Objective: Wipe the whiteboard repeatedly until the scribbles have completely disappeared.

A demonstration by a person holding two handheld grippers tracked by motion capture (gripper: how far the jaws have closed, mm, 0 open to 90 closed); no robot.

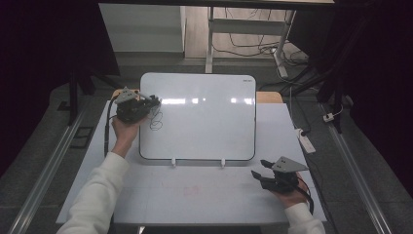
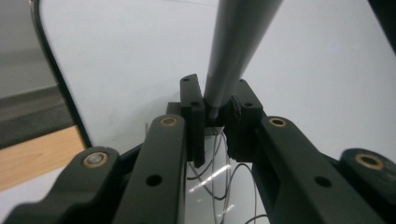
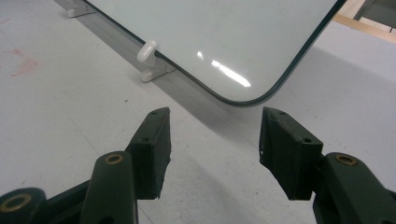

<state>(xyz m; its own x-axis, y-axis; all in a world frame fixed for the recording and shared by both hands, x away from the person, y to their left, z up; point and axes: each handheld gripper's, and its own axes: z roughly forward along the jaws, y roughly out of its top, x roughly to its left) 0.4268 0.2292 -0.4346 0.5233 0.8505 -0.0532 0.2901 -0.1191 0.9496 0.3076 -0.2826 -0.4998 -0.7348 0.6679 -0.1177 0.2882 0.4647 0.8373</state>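
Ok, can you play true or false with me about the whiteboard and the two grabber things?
1. The left gripper is clamped on a grey marker. True.
2. The right gripper holds an eraser. False: its jaws stand open with nothing between them.
3. Black scribbles are on the whiteboard, near its left edge. True.
4. The whiteboard lies flat on the floor. False: it sits on the table, propped in white clips.

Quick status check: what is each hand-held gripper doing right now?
Left hand-held gripper: closed on a grey marker over the whiteboard.
Right hand-held gripper: open, holding nothing.
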